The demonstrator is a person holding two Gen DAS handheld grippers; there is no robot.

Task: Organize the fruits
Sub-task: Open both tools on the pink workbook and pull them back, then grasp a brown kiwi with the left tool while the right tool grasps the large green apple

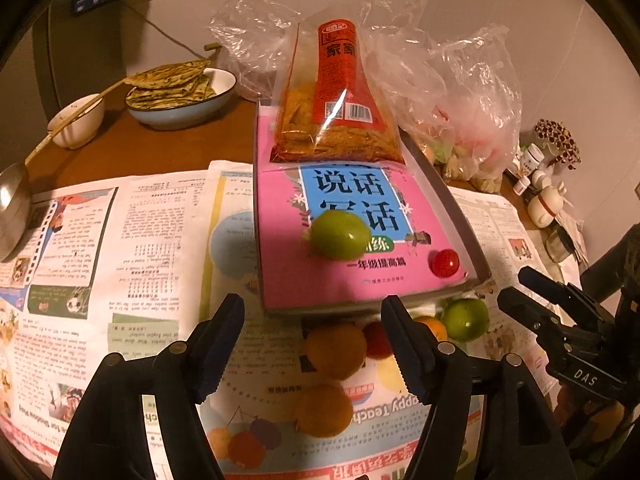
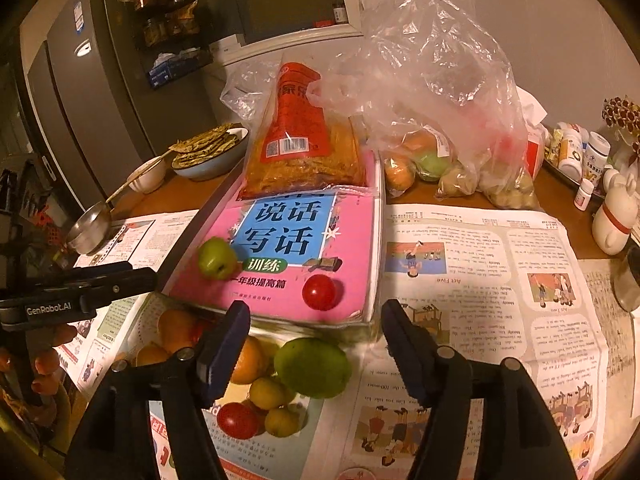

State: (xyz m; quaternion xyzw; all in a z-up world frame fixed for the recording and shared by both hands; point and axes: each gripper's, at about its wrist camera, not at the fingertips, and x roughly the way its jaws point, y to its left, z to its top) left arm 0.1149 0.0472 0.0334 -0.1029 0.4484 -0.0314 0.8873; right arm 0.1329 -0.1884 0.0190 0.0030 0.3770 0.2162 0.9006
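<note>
A pink book [image 1: 360, 280] [image 2: 280, 280] lies raised over the newspaper, with a green fruit [image 1: 340, 234] [image 2: 217, 258] and a red cherry tomato [image 1: 445, 263] [image 2: 319, 292] on its cover. In front of the book a loose pile rests on the paper: oranges [image 1: 336, 350] [image 2: 248, 360], a larger green fruit [image 1: 466, 318] [image 2: 312, 368], a tomato [image 2: 236, 420] and small yellow fruits [image 2: 272, 394]. My left gripper [image 1: 313, 312] [image 2: 120, 276] hangs open above the pile, holding nothing. My right gripper [image 2: 315, 314] [image 1: 532, 292] is open too, just short of the book's near edge.
A bag of orange snacks [image 1: 336, 120] lies on the book's far end. Clear plastic bags [image 2: 440, 120] with more fruit stand behind. Left are a bowl of flatbreads [image 1: 180, 100], a small bowl [image 1: 76, 124] and a ladle [image 1: 12, 208]. Bottles and a figurine [image 2: 616, 216] stand right.
</note>
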